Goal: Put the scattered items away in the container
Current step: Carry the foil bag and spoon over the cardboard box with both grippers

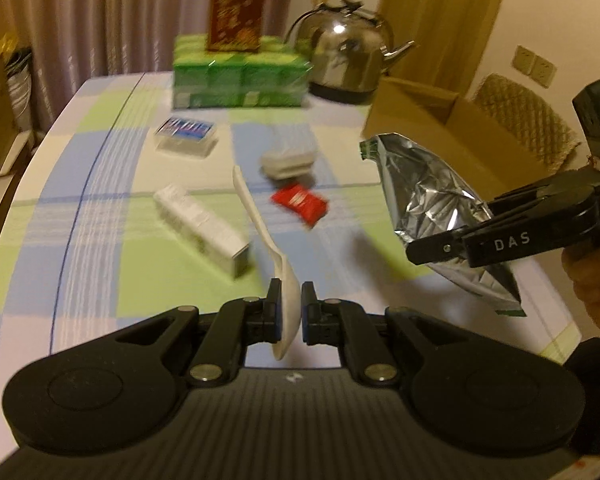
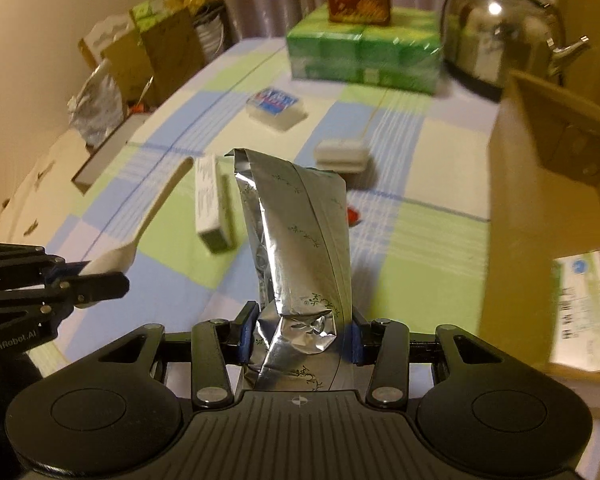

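Pinching one smooth white plastic spoon [image 1: 260, 216] by its bowl, the left gripper [image 1: 288, 304] has its jaws pressed nearly together; the slim handle juts up and away ahead of it. The right gripper [image 2: 300, 336] is clamped on one crinkled silver foil pouch [image 2: 296, 240], its lower end crumpled between the blue pads [image 2: 246, 334] and its folded top standing ahead of the jaws, clear of the desk [image 1: 100, 168].

One open brown cardboard box [image 2: 540, 208], matte and square-edged, sits just right of the right gripper.

On the checked green, blue and cream cloth ahead of the left gripper lie four loose items: one long white carton [image 1: 202, 228] just to the left, one small glossy red packet [image 1: 300, 202] slightly right, one pale rounded case [image 1: 287, 162] beyond that, and one clear plastic box [image 1: 186, 136] with a blue label farther off.

Farthest ahead stand one green wrapped multipack [image 1: 240, 76], one dark red patterned tin [image 1: 238, 8] on top of it, and one polished steel kettle [image 1: 348, 52].
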`<state>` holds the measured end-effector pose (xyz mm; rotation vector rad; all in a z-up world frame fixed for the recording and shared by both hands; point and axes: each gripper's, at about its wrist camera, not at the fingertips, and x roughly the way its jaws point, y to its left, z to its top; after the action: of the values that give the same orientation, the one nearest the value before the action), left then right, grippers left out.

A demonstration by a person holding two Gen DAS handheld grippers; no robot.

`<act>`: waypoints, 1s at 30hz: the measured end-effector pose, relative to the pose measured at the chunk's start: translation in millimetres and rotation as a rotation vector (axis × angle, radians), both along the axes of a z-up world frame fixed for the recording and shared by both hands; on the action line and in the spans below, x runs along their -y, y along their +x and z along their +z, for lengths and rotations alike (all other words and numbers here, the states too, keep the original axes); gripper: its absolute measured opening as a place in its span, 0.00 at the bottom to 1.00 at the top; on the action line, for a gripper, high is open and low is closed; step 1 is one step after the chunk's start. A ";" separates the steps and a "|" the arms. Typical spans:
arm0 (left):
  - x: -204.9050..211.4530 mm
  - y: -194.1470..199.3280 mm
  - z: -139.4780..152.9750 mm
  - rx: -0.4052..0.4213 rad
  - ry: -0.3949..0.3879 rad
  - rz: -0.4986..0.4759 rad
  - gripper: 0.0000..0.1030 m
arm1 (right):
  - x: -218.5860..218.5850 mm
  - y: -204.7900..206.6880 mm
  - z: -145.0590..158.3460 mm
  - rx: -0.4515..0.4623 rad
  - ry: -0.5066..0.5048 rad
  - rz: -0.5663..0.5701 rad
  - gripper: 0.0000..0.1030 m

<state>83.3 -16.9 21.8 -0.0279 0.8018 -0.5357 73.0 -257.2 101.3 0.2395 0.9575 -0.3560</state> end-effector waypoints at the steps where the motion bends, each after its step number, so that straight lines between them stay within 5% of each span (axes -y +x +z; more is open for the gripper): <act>1: 5.9 0.3 4.3 0.007 -0.005 -0.011 0.05 | 2.4 -4.2 6.0 0.010 -0.006 -0.008 0.40; 18: 135.3 15.9 64.9 0.098 -0.085 -0.211 0.05 | 69.6 -81.1 94.6 0.126 -0.124 -0.159 0.40; 30: 224.8 34.2 70.9 0.089 -0.104 -0.329 0.05 | 142.5 -121.1 104.4 0.116 -0.143 -0.259 0.40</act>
<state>117.5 -241.7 92.7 0.0327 0.6945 -0.8836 -48.0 -399.7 205.7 0.2511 0.7841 -0.6392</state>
